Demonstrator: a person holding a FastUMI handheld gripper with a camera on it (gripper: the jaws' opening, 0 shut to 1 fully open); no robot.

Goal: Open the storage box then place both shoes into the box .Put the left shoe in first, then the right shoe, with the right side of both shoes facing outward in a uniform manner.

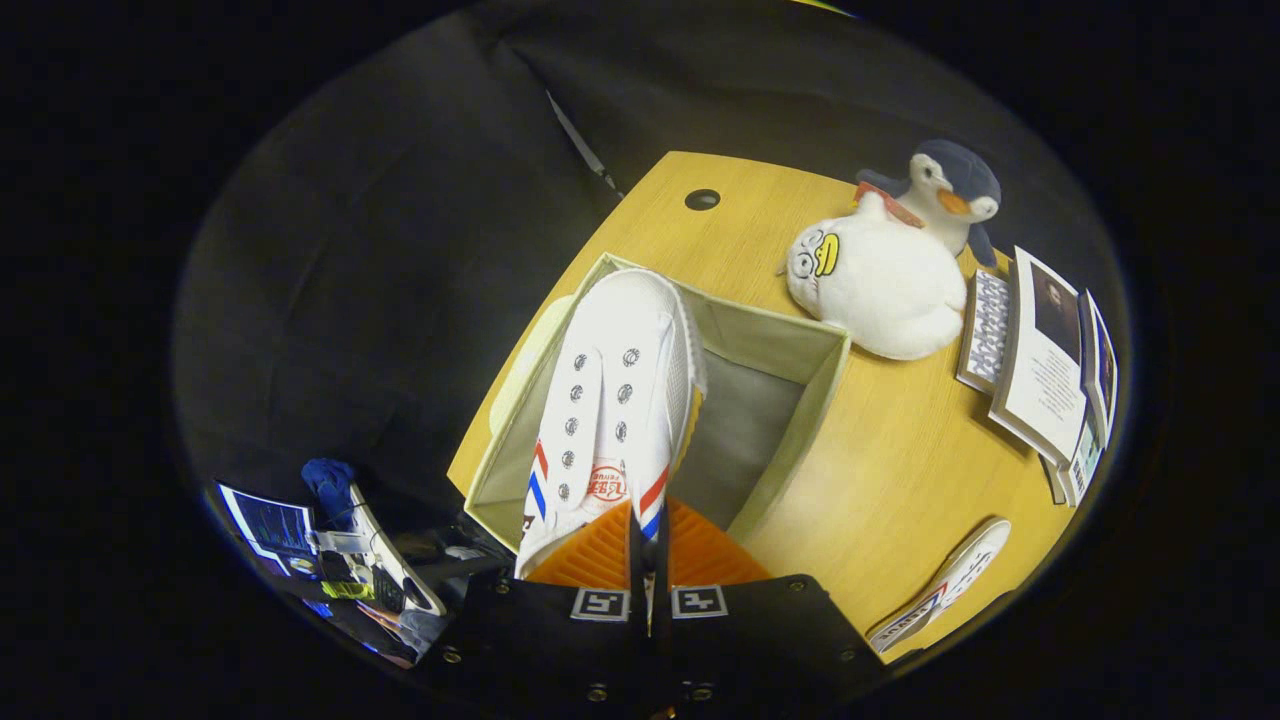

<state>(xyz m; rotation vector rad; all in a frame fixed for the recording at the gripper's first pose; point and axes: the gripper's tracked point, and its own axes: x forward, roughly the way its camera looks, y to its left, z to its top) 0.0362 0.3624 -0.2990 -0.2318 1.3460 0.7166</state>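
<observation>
Here the tongs clamp a white shoe above the open storage box, near its left rim.

2 shoes (1 gripped), 1 box, 2 plush toys, several books.

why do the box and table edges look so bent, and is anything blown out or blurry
Gripper view: fisheye distortion curves the storage box and table edges; the white shoe clamped in the tool looks bright but keeps its eyelets sharp; the second shoe is smeared.

Table (box, toys, books)
</observation>
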